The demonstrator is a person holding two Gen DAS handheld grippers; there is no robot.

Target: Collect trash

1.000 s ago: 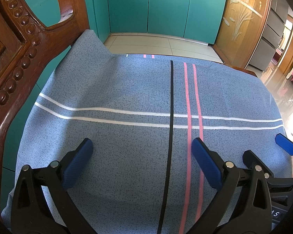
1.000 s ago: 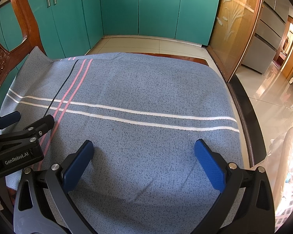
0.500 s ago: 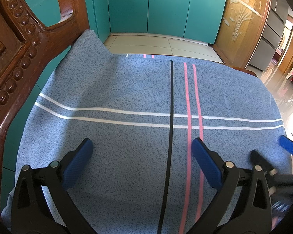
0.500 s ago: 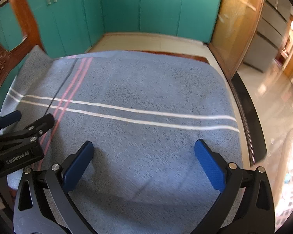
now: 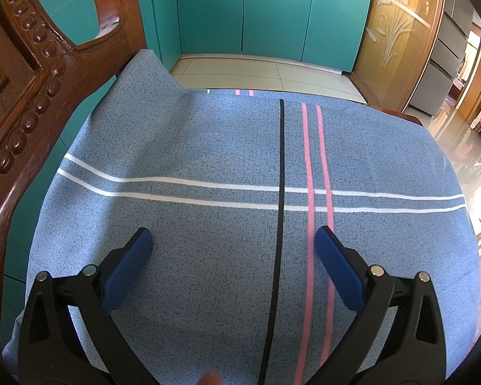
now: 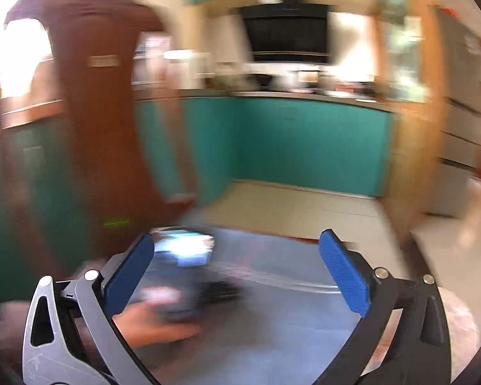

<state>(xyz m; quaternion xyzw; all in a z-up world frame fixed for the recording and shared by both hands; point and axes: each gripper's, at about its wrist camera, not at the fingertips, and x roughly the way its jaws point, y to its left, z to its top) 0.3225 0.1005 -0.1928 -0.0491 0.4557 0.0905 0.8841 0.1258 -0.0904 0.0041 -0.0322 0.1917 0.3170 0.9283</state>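
No trash shows in either view. My left gripper [image 5: 232, 243] is open and empty, low over a blue tablecloth [image 5: 208, 147] with white, black and pink stripes. My right gripper [image 6: 235, 245] is open and empty; its view is heavily blurred and looks up across the far end of the cloth [image 6: 266, 314] toward the kitchen. A hand [image 6: 150, 324] holding the other gripper, blurred, shows at the lower left of the right wrist view.
A carved wooden chair back [image 5: 38, 73] stands at the table's left edge and also shows blurred in the right wrist view [image 6: 112, 128]. Teal cabinets [image 5: 272, 16], a tiled floor [image 5: 256, 73] and a wooden partition [image 5: 397, 48] lie beyond the table.
My right gripper has swung sharply up and back, so its view now tilts toward the kitchen and is blurred; it has left the left wrist view. My left gripper has stayed still.
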